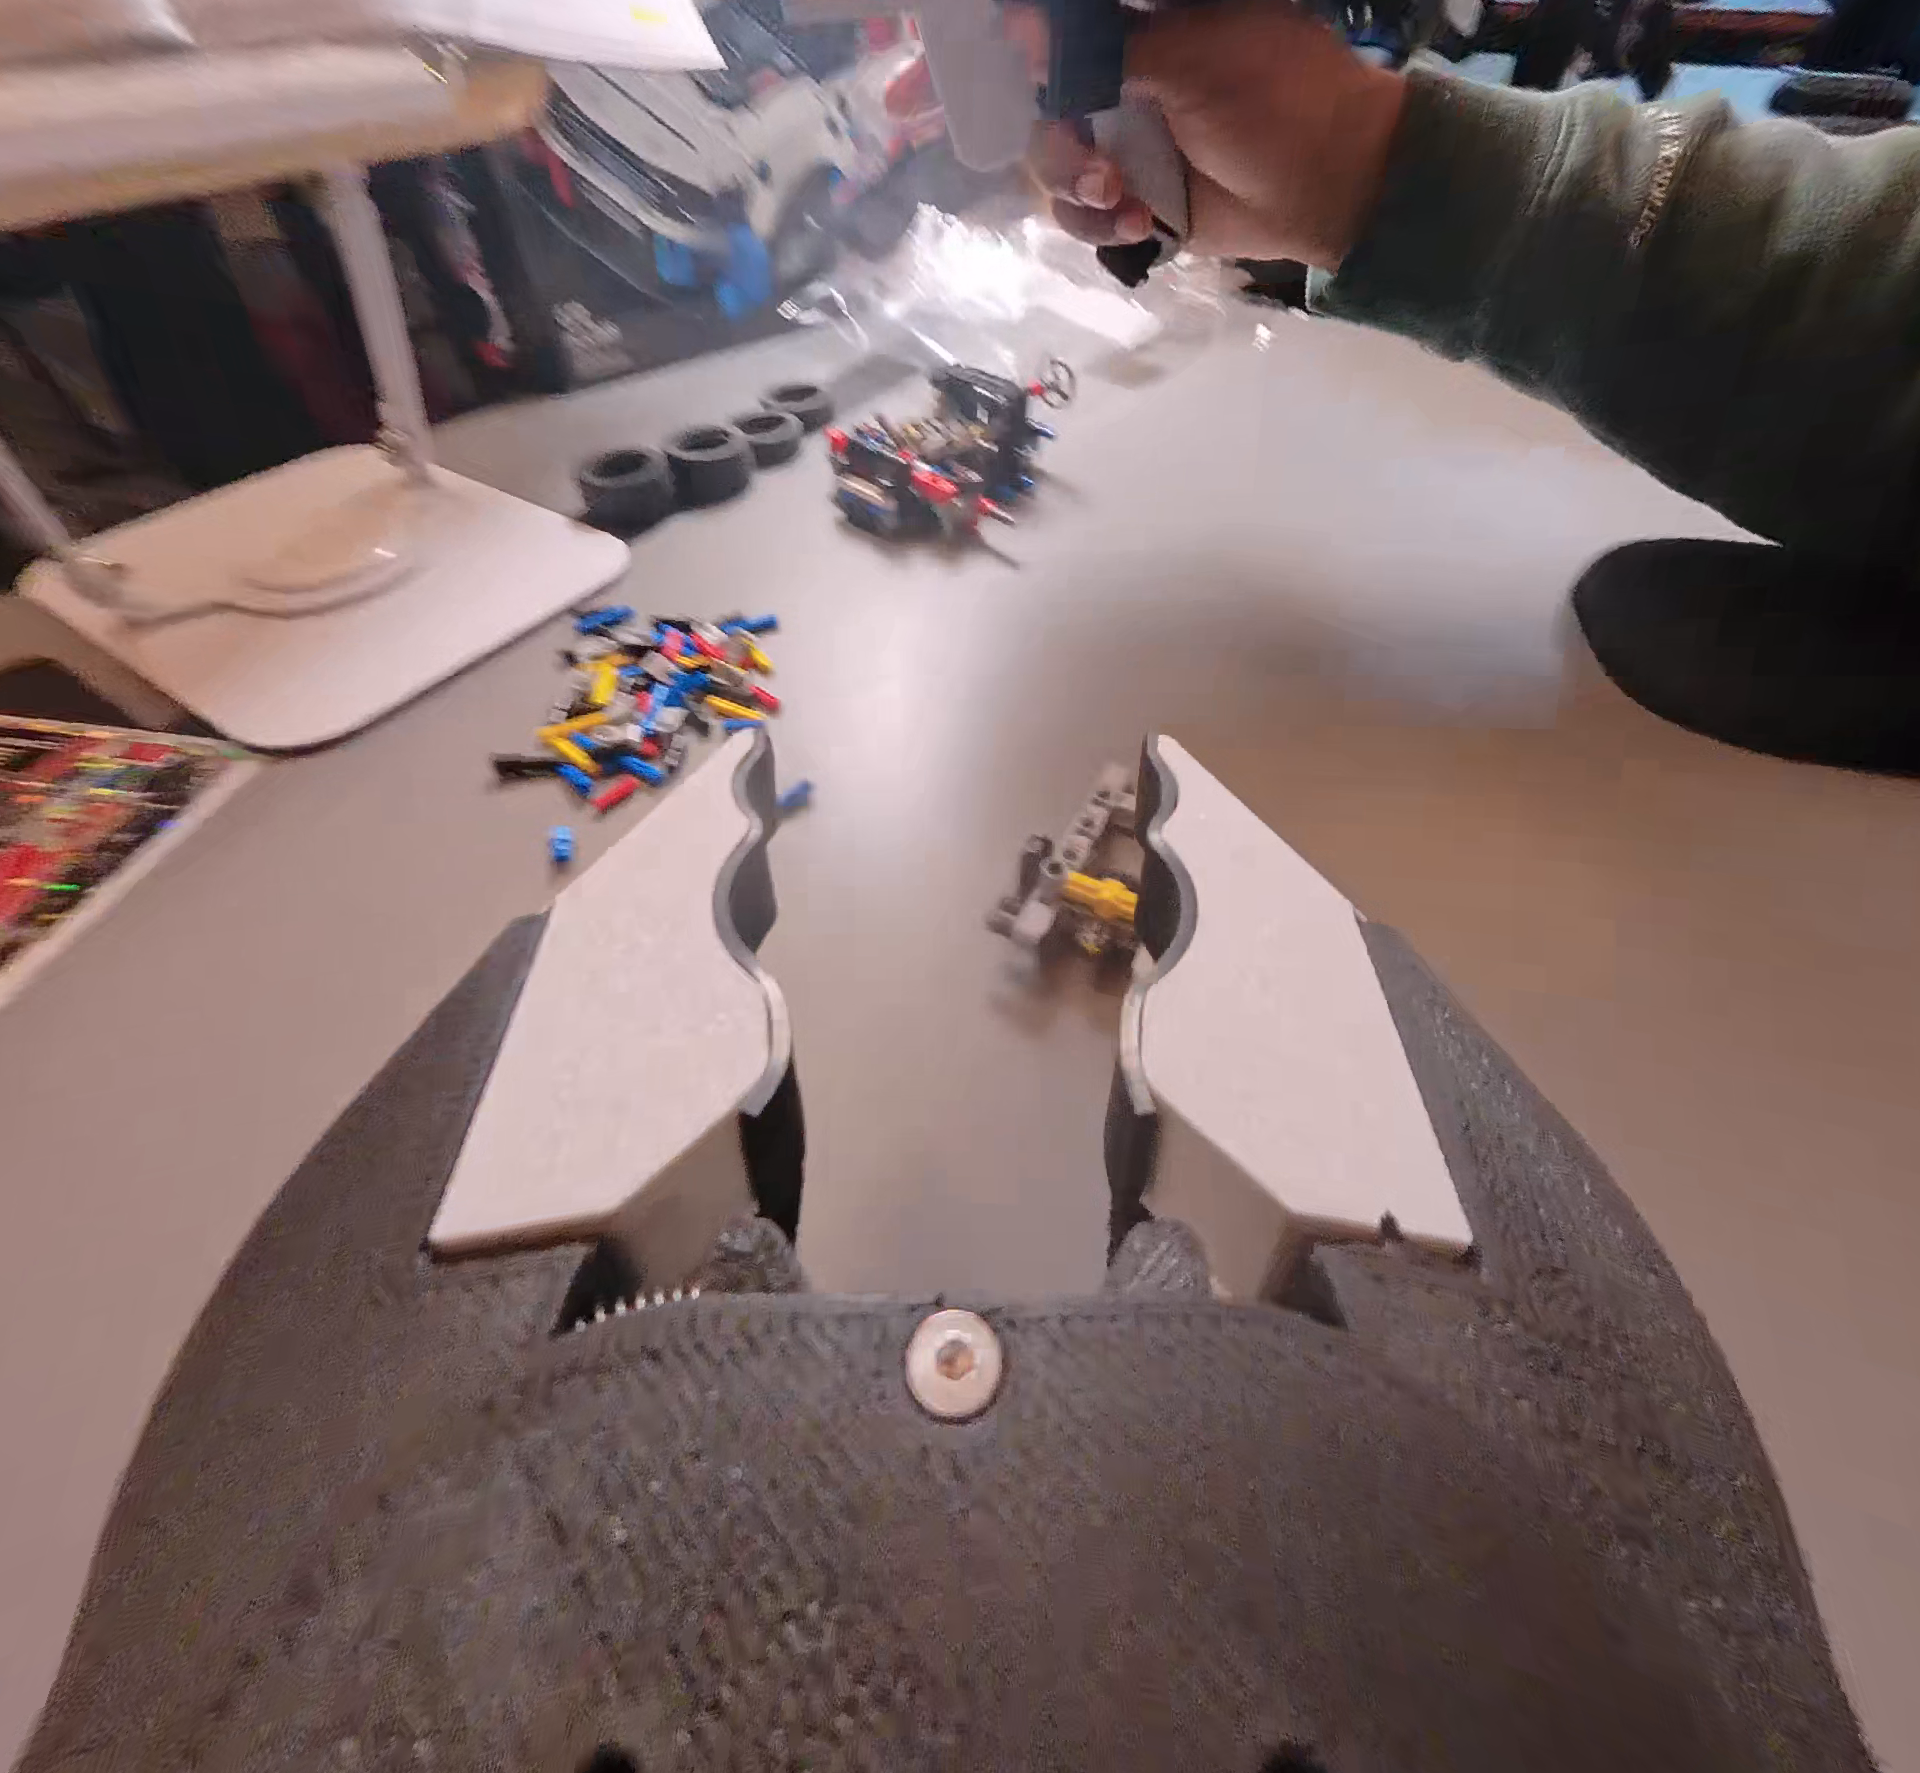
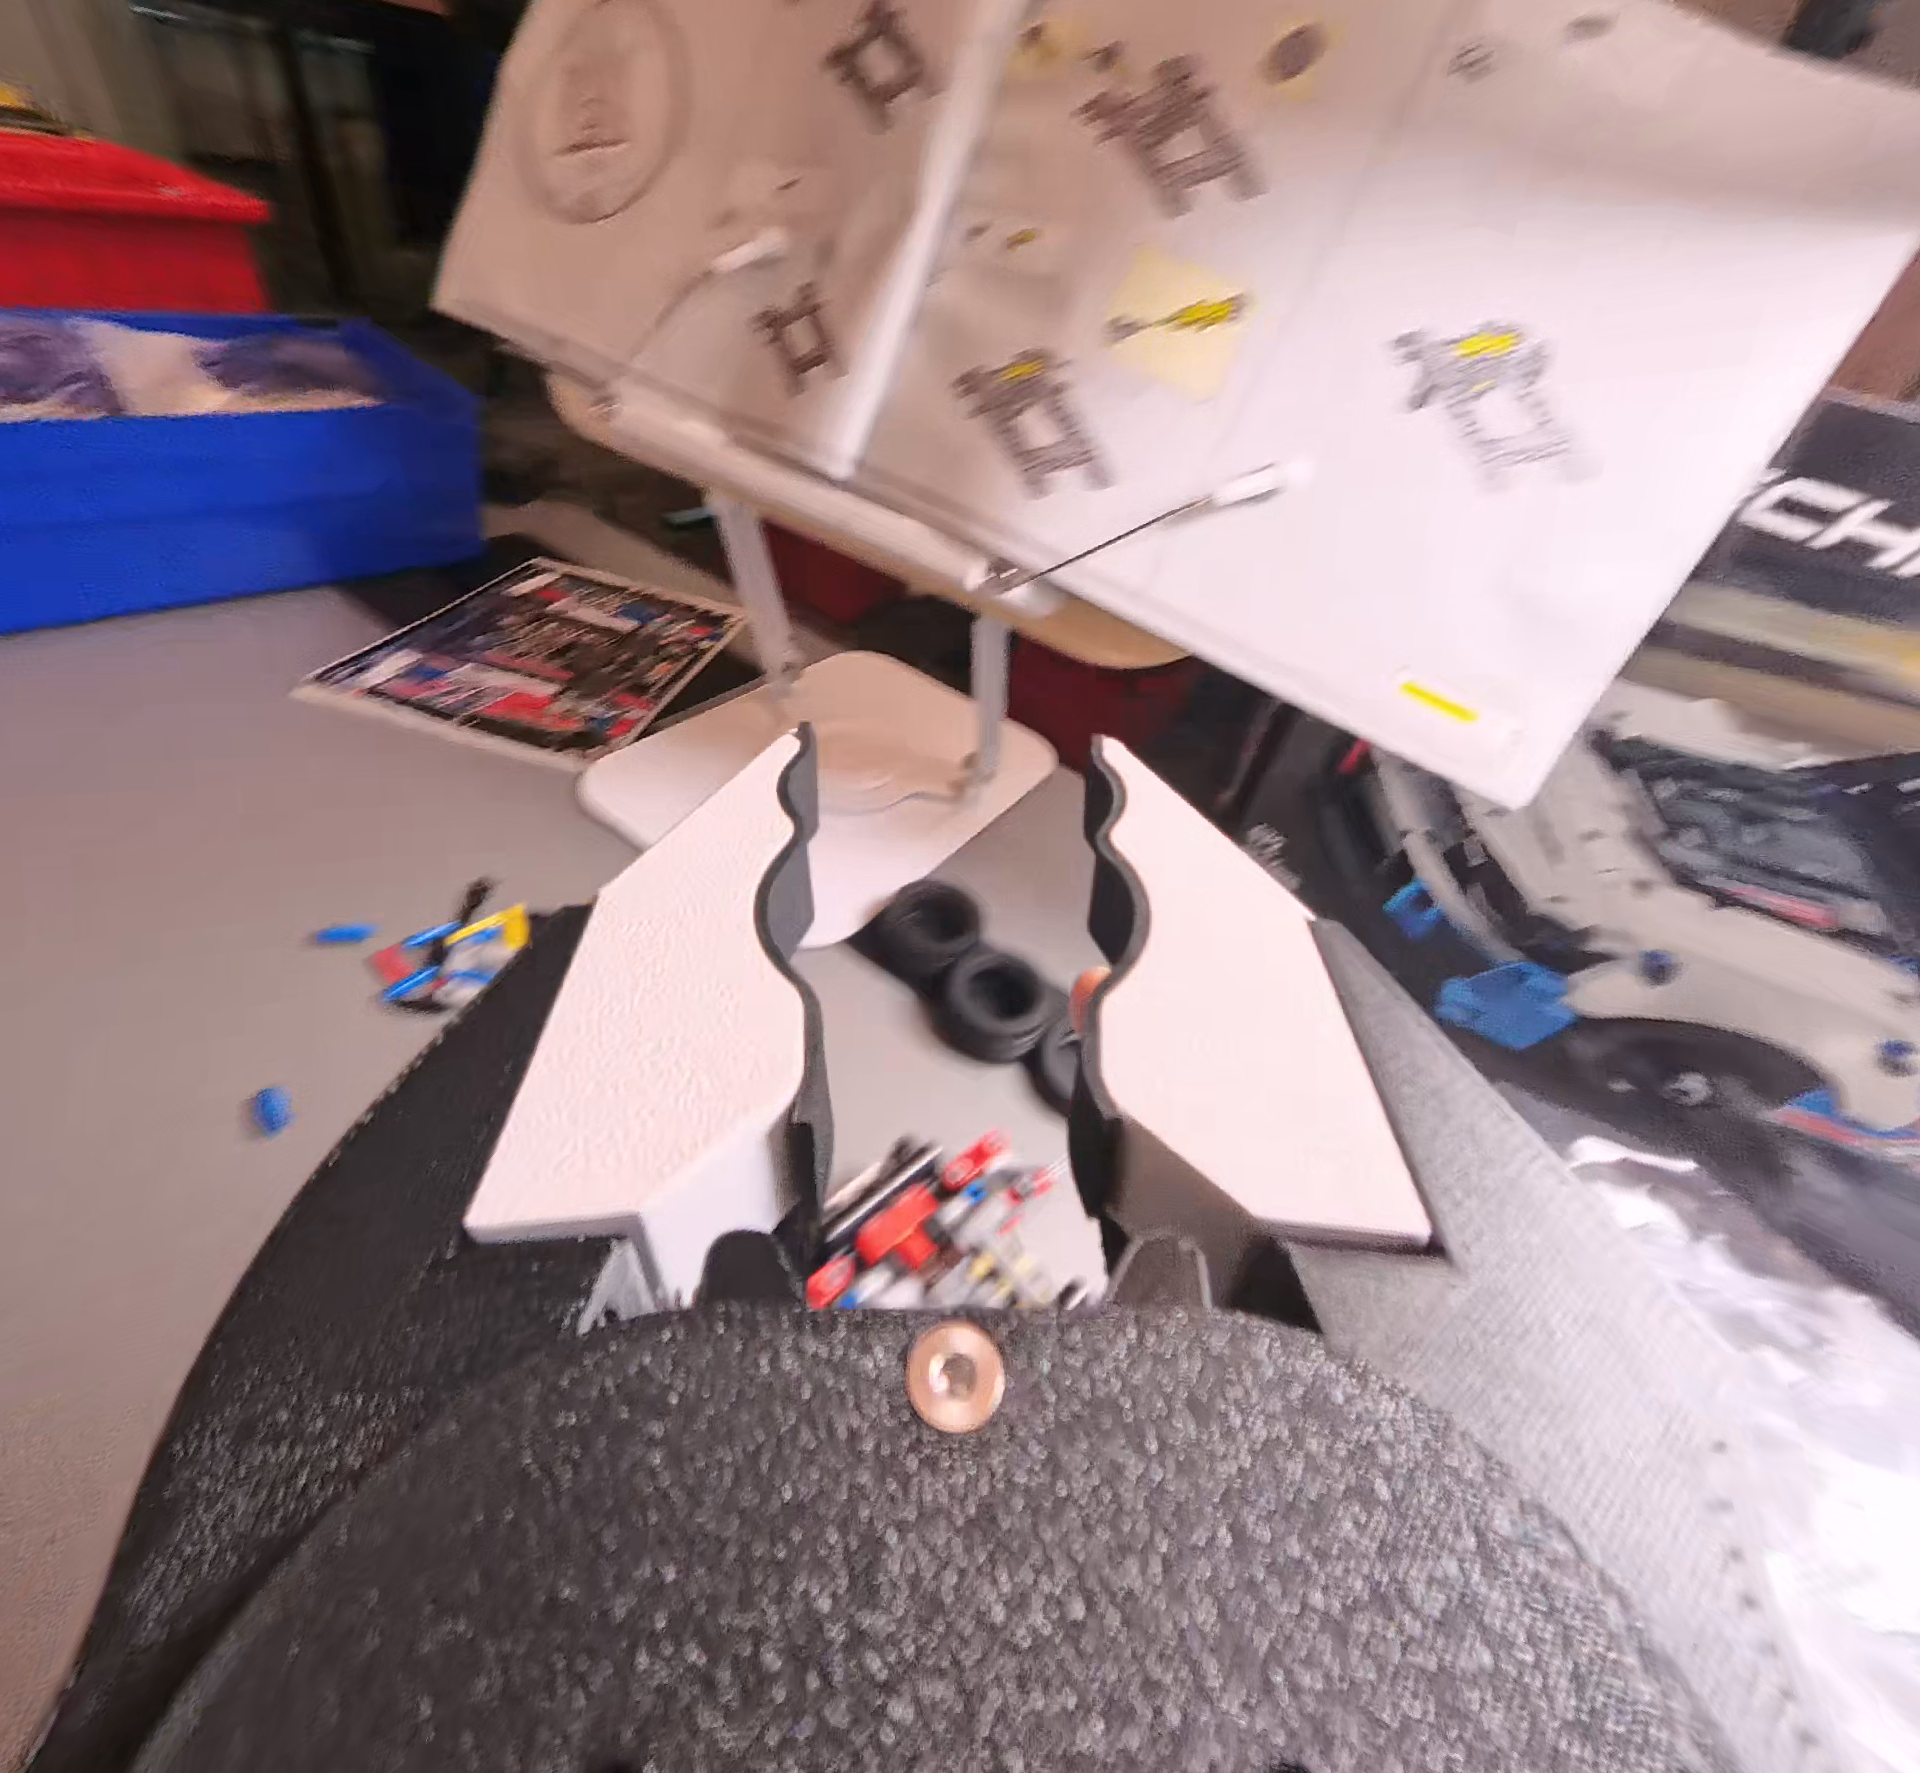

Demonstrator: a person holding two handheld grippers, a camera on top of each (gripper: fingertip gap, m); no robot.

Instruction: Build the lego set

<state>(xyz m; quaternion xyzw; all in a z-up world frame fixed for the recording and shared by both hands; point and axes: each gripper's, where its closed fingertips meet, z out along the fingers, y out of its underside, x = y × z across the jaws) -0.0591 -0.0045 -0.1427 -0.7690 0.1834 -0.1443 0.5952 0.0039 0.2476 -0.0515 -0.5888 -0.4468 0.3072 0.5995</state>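
Observation:
My left gripper (image 1: 956,767) is open and empty, low over the grey table (image 1: 1299,892). A small grey and yellow lego sub-assembly (image 1: 1075,882) lies on the table just inside its right finger. A pile of loose coloured lego pieces (image 1: 655,695) lies ahead to the left. A larger black, red and blue lego build (image 1: 930,461) stands farther back, beside a row of black tyres (image 1: 707,461). My right gripper (image 2: 951,767) is open and empty, held high above that build (image 2: 925,1235) and the tyres (image 2: 987,996). In the left wrist view a hand (image 1: 1226,144) holds it up high.
An open instruction booklet (image 2: 1247,269) rests on a white stand (image 2: 883,788), whose base (image 1: 312,601) sits at the left. A sticker sheet (image 2: 530,663) lies flat. The lego box (image 2: 1714,871), a clear plastic bag (image 1: 997,279), blue and red bins (image 2: 208,476) are behind. Left tips to right tips: about 30 centimeters.

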